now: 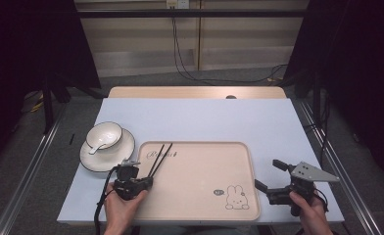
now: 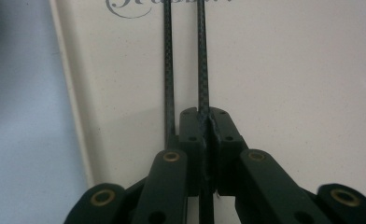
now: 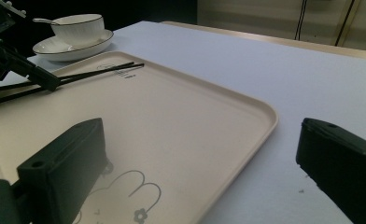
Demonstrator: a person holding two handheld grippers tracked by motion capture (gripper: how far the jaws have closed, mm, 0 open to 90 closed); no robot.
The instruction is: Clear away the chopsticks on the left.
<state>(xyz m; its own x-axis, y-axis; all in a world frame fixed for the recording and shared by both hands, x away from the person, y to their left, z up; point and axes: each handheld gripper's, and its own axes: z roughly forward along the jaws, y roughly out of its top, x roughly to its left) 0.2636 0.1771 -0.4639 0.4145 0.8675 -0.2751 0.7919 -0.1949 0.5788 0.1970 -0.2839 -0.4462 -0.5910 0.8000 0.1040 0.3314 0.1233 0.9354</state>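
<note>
The desk (image 1: pixel 195 115) carries a beige tray (image 1: pixel 200 205) dead centre, with a plate (image 1: pixel 126 147) and a bowl (image 1: pixel 104 134) off at its 10 o'clock. The right gripper (image 1: pixel 277 180) sits at the tray's 3 o'clock, fingers spread wide, nothing in them. At the tray's 9 o'clock, the left gripper (image 2: pixel 208 140) has its fingers clamped on one of the black chopsticks (image 2: pixel 202 56); the other lies just beside it on the tray.

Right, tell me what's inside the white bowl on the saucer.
A white ceramic spoon rests in the black-rimmed white bowl, its handle over the rim. The bowl's bottom beneath the spoon's scoop is covered, so nothing else can be confirmed.
</note>
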